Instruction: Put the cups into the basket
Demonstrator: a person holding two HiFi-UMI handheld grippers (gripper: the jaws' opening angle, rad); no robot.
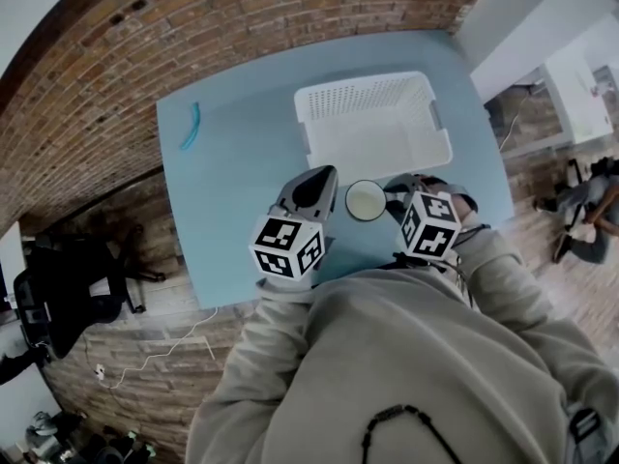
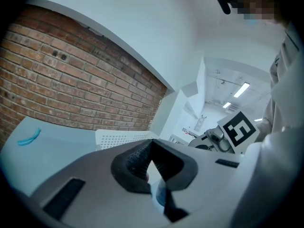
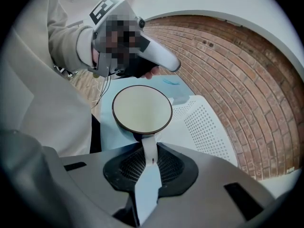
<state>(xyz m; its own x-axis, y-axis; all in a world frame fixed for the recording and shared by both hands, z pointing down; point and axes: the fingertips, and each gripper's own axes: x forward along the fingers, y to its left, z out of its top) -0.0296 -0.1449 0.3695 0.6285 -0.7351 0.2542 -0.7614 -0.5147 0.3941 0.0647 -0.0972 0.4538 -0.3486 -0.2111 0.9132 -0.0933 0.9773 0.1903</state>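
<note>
A cup (image 1: 366, 200) with a cream inside and a dark rim hangs over the blue table (image 1: 232, 162), just in front of the white perforated basket (image 1: 368, 90). My right gripper (image 1: 397, 201) is shut on the cup's (image 3: 142, 109) white handle, which runs down between the pads of my right gripper (image 3: 149, 151). My left gripper (image 1: 314, 189) is to the cup's left, with its jaws together and nothing visible between them. In the left gripper view my left gripper (image 2: 152, 160) points level toward the basket (image 2: 118, 137). The basket (image 3: 204, 127) lies behind the cup.
A curved blue strip (image 1: 191, 126) lies at the table's far left. A black office chair (image 1: 68, 288) stands on the brick floor to the left. A person (image 1: 590, 206) sits on the floor at the right, near a white table (image 1: 580, 85).
</note>
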